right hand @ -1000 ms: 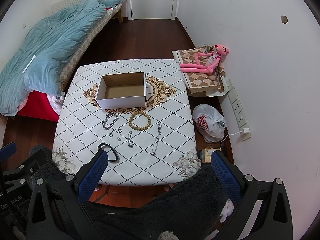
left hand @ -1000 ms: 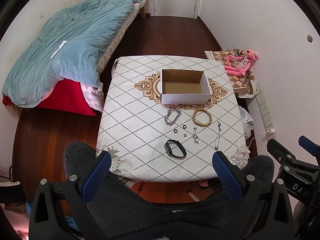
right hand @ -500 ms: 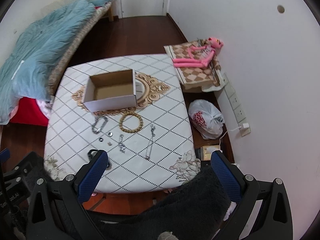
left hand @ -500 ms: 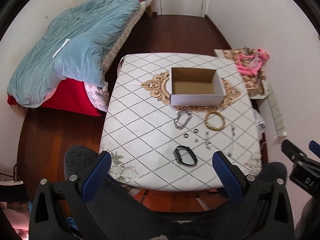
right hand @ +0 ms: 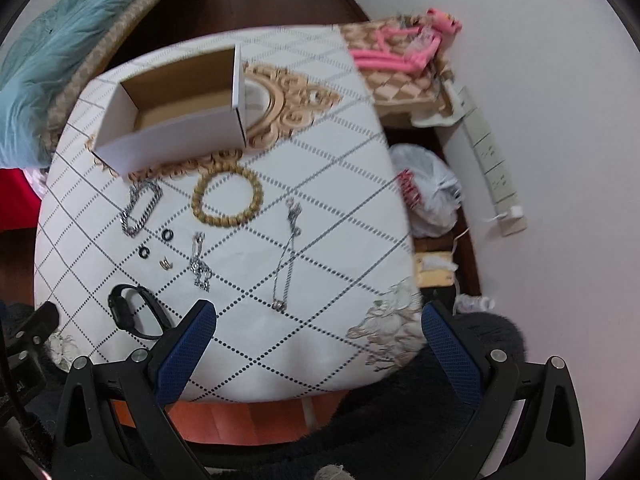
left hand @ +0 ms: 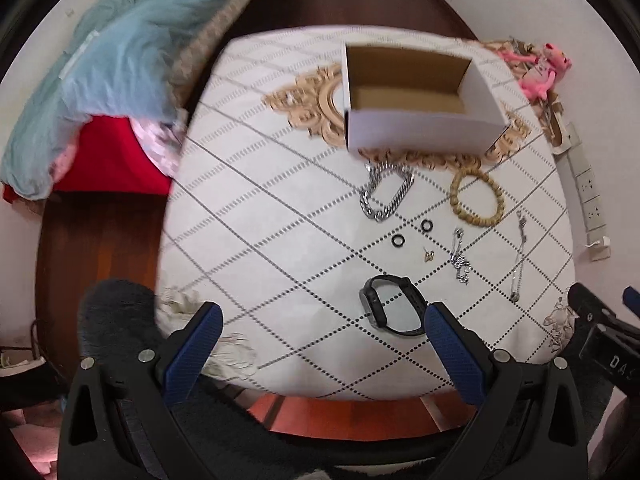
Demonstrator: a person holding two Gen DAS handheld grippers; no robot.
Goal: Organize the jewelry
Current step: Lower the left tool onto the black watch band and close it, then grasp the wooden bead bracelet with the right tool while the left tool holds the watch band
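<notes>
Both tools hang over the near edge of the bench [left hand: 280, 200]; the left tool [left hand: 320, 332] gapes wide and empty, the right tool [right hand: 320, 330] likewise; an empty box [left hand: 416, 100] sits at the far side; before it lie a chain [left hand: 386, 196], a bead bracelet [left hand: 478, 198], two black rings [left hand: 412, 233], a pendant [right hand: 286, 256]; a watch [left hand: 392, 310] lies nearest the left tool.

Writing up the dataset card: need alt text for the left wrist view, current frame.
The open left gripper hovers over a patterned table, above a black watch. Beyond the watch lie two black rings, a silver chain bracelet, a wooden bead bracelet and thin chains, in front of an empty cardboard box. A bed with a blue quilt stands left.
</notes>
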